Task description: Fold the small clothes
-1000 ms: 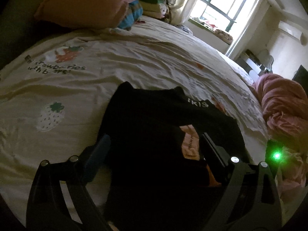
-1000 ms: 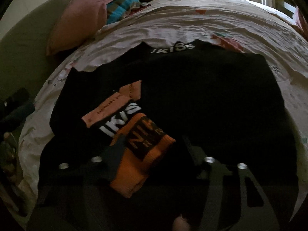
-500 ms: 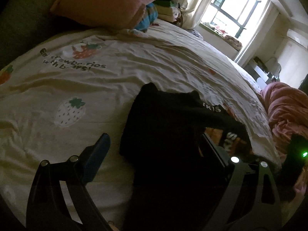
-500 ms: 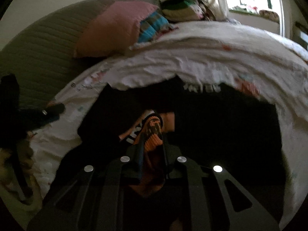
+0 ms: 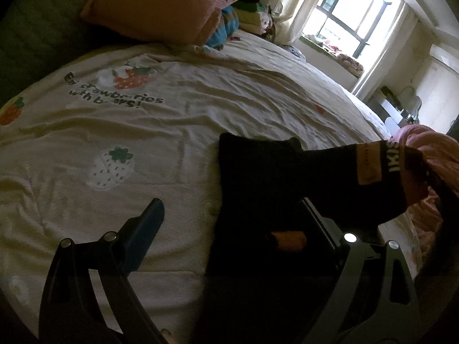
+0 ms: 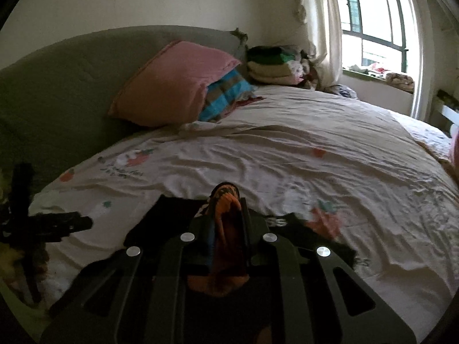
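A small black garment [image 5: 258, 172] with orange trim and white lettering lies on the bed. In the right wrist view it [image 6: 160, 220] spreads below and around the jaws. My right gripper [image 6: 226, 209] is shut on the garment's orange cuff [image 6: 225, 197] and holds that sleeve lifted. The lifted sleeve [image 5: 373, 166] stretches to the right in the left wrist view. My left gripper [image 5: 229, 212] is open, its left finger over bare sheet, its right finger over the black cloth.
The bed has a cream strawberry-print sheet [image 5: 143, 132]. A pink pillow [image 6: 172, 86] and a striped one lean on the grey headboard. Folded clothes [image 6: 272, 66] are stacked at the far corner. A pink blanket [image 5: 430, 149] lies at the right. A window [image 6: 373, 28] is behind.
My right gripper closed on the orange cuff and lifted the sleeve up and across. The left gripper stayed open and shifted left, so more bare sheet shows.
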A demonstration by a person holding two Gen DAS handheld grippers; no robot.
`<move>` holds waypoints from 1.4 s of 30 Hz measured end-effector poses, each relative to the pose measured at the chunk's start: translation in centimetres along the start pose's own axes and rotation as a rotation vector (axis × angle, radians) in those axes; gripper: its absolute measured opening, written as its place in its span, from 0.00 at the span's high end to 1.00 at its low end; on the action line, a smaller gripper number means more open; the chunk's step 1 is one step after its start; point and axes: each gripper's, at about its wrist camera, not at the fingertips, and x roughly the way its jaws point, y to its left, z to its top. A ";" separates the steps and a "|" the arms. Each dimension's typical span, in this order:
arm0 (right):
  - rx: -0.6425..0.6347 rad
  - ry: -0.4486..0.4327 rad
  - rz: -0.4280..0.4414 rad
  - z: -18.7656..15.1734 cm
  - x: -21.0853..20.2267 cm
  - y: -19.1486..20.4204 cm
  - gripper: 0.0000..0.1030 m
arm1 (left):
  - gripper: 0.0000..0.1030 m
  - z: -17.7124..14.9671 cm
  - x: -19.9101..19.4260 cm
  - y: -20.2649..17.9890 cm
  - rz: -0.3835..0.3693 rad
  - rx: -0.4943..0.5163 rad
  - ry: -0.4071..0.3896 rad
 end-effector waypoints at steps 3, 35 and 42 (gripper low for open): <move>0.022 0.015 -0.027 -0.9 0.2 -1.6 0.88 | 0.16 0.0 0.4 -0.5 -0.003 0.015 0.008; 0.117 0.154 -0.252 -8.3 2.5 -6.6 0.67 | 0.16 -0.5 9.3 -9.5 0.014 0.250 0.159; 0.120 0.161 -0.245 -8.9 2.0 -6.1 0.60 | 0.29 -0.9 10.5 -8.5 0.008 0.221 0.187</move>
